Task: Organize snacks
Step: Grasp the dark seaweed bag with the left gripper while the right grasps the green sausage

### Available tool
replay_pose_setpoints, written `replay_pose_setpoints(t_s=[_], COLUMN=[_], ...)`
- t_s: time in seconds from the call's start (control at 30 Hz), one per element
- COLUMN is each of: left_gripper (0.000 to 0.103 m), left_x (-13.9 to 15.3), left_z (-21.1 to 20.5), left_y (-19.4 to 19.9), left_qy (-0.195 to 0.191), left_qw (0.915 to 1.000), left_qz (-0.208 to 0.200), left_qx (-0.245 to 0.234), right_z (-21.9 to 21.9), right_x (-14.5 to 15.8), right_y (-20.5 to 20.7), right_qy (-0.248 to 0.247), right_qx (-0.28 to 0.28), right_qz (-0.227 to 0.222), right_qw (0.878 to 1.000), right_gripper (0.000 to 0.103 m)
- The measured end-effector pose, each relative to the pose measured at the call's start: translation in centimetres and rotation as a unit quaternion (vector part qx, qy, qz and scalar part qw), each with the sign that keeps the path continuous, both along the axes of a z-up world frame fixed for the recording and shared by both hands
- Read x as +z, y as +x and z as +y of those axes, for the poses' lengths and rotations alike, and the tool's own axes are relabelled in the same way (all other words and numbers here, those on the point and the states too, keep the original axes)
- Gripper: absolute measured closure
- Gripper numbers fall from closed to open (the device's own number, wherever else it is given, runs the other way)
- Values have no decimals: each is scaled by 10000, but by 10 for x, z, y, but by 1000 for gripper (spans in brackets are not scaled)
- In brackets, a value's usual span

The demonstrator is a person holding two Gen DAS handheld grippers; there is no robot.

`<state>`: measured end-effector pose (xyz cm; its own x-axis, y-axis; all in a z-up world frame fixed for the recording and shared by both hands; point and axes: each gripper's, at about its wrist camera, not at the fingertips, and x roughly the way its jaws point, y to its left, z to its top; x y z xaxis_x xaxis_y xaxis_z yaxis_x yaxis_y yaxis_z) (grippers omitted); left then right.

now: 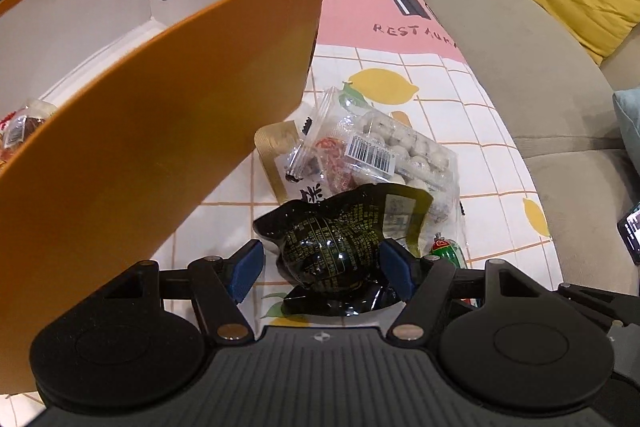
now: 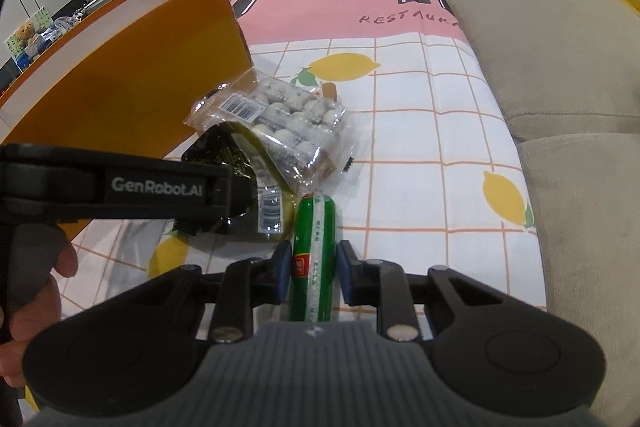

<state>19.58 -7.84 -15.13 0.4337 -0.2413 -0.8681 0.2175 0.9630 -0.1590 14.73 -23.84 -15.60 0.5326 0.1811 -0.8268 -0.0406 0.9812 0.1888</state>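
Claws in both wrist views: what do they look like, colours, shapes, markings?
Both alike: left claw and right claw have blue pads on black linkage arms with silver pivot pins, round black housings and a ribbed grey body. The left claw's side reads "GenRobot.AI" in white.

Green sausage (image 2: 314,255) — near end hidden under tool body.

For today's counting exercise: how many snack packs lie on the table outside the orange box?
4, maybe more hidden. Black pack between the left tool's fingers; green stick in the right tool; clear pack and gold pack beside the box.
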Motion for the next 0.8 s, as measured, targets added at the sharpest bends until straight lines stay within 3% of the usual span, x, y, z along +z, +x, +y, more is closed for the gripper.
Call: replay_pose_setpoints(t_s=[0.2, 0.43, 0.8], left_gripper=[24, 36, 40], left_x=[-2, 2, 9], left_z=[-5, -8, 16], left_y=[1, 1, -16], left_qy=[33, 16, 363], left_qw=[10000, 9999, 9976], left_qz=[-22, -3, 562], left_qx=[-22, -137, -155], right_z=[2, 0, -1], right_x=[1, 1, 3], right_y=[-3, -4, -11], right_qy=[-78, -42, -84], right_qx=[30, 4, 87], right_qz=[-40, -33, 182], right_qw=[10000, 10000, 9998], right_gripper=[82, 83, 83])
